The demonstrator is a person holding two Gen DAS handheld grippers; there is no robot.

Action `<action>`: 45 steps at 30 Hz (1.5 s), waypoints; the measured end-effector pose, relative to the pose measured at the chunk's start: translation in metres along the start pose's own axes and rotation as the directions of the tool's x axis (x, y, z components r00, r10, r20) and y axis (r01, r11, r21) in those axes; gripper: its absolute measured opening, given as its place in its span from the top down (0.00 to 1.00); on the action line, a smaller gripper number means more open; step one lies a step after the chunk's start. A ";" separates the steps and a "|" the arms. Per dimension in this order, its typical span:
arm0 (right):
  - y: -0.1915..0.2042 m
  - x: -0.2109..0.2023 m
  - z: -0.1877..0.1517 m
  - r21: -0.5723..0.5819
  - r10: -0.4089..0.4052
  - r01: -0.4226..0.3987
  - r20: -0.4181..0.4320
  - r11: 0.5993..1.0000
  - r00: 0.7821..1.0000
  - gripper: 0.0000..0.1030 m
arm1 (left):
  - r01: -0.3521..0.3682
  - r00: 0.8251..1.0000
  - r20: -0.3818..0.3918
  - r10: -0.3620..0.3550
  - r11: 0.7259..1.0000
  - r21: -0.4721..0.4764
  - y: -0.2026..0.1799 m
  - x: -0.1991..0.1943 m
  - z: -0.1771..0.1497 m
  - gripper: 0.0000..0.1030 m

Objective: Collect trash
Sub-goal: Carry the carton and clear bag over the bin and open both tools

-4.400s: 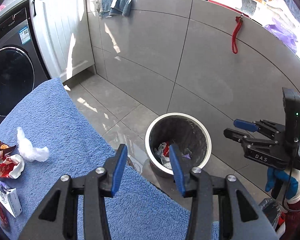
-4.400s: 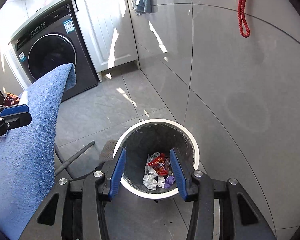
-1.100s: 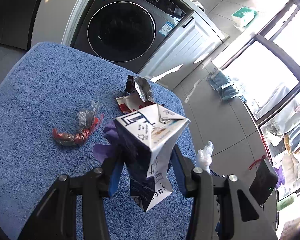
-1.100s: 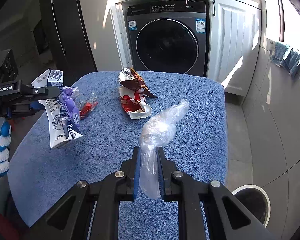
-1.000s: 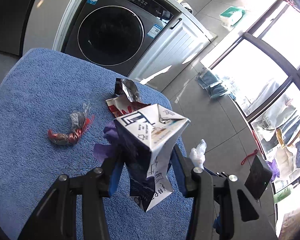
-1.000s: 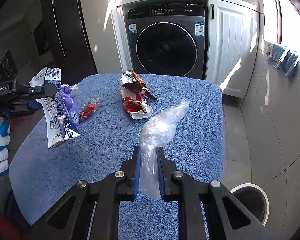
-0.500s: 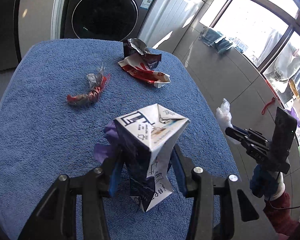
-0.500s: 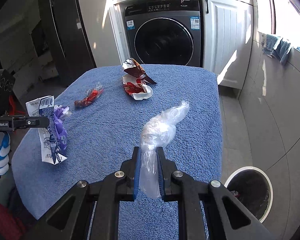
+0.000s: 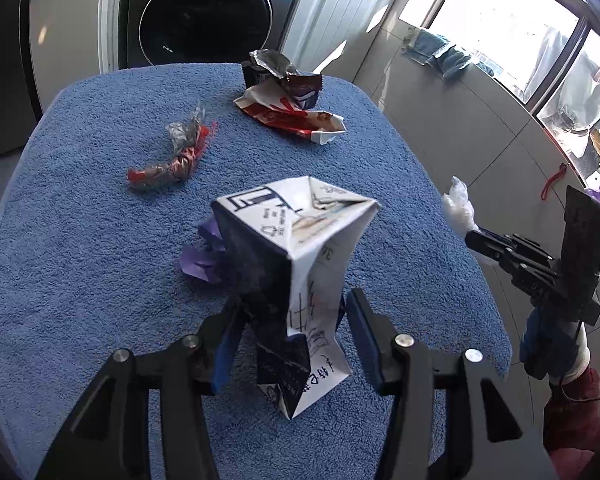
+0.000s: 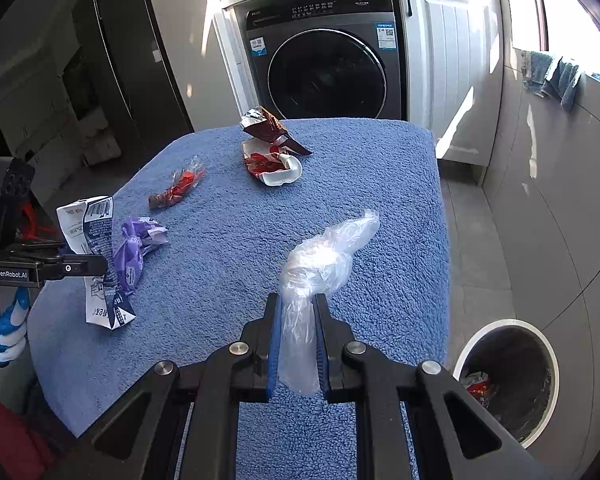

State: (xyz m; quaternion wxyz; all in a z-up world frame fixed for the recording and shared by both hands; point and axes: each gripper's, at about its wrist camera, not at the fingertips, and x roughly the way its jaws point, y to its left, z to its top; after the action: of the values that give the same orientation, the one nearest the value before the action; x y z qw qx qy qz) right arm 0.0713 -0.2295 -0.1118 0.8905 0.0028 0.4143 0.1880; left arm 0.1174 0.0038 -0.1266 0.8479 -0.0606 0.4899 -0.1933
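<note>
In my left wrist view the left gripper [image 9: 294, 332] sits at the bottom centre with the crushed milk carton [image 9: 296, 264] standing between its fingers; the jaws have just been opening, and the right pad [image 9: 362, 334] now stands visibly clear of the carton's side, while on the left the pad is partly hidden behind the dark face of the carton, so I cannot tell whether it still touches. A purple wrapper [image 9: 204, 256] pokes out just left of the carton, on the blue towel [image 9: 80, 240] that covers the table. In the upper middle of that frame lie a twisted red wrapper [image 9: 170, 160] and, further right, a red-and-white snack bag [image 9: 296, 114] with a torn foil packet resting on its far end; behind them stands the washing machine [image 9: 204, 16].

In my right wrist view the right gripper [image 10: 298, 344] is at the bottom centre, its fingers drawn narrow and pinching the clear plastic bag [image 10: 320, 268], which puffs up above the pads. The trash bin [image 10: 512, 376] is in the lower right corner of that frame, on the floor beside the table, with some litter inside. At the left edge I see the left gripper from the side, the carton hanging at its tip above the towel, and a blue-and-white gloved hand [image 10: 6, 326] below it.
</note>
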 end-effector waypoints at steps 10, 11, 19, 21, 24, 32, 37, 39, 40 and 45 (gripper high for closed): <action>-0.013 -0.007 -0.004 0.024 0.016 -0.016 0.023 1.000 1.000 0.86 | -0.003 0.999 0.047 0.000 0.997 0.079 -0.023 -0.007 0.009 0.54; -0.016 -0.010 -0.005 0.029 0.014 -0.015 0.028 0.999 1.000 0.86 | 0.012 0.999 0.050 -0.016 0.997 0.081 -0.027 -0.009 0.012 0.54; -0.067 -0.040 -0.013 0.123 -0.058 0.048 0.080 0.991 0.995 0.86 | 0.144 0.988 0.038 -0.151 0.977 0.156 -0.091 0.000 0.057 0.54; -0.086 -0.049 -0.019 0.158 -0.095 0.081 0.082 0.984 0.992 0.86 | 0.171 0.984 0.018 -0.178 0.968 0.185 -0.119 0.014 0.071 0.54; -0.119 -0.060 -0.032 0.217 -0.151 0.133 0.070 0.967 0.986 0.86 | 0.203 0.979 -0.018 -0.205 0.950 0.238 -0.162 0.040 0.087 0.54; -0.197 -0.061 -0.068 0.345 -0.247 0.242 -0.030 0.907 0.968 0.85 | 0.261 0.963 -0.155 -0.220 0.902 0.342 -0.275 0.140 0.120 0.54; -0.231 -0.048 -0.082 0.391 -0.269 0.281 -0.087 0.876 0.959 0.85 | 0.279 0.952 -0.220 -0.213 0.899 0.338 -0.319 0.202 0.130 0.53; -0.243 -0.043 -0.086 0.411 -0.278 0.298 -0.110 0.862 0.954 0.85 | 0.288 0.946 -0.243 -0.214 0.899 0.331 -0.332 0.222 0.132 0.53; -0.248 -0.041 -0.088 0.419 -0.285 0.310 -0.122 0.854 0.951 0.82 | 0.300 0.940 -0.262 -0.220 0.899 0.320 -0.337 0.232 0.132 0.53; -0.264 -0.043 -0.100 0.448 -0.321 0.357 -0.158 0.819 0.934 0.63 | 0.335 0.919 -0.314 -0.241 0.896 0.293 -0.357 0.260 0.134 0.47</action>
State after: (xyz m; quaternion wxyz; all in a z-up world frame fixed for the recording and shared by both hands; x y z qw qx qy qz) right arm 0.0594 -0.5043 -0.1882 0.8659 0.1376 0.4743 -0.0796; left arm 0.2523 -0.4359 -0.1636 0.7325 0.0415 0.5451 -0.4058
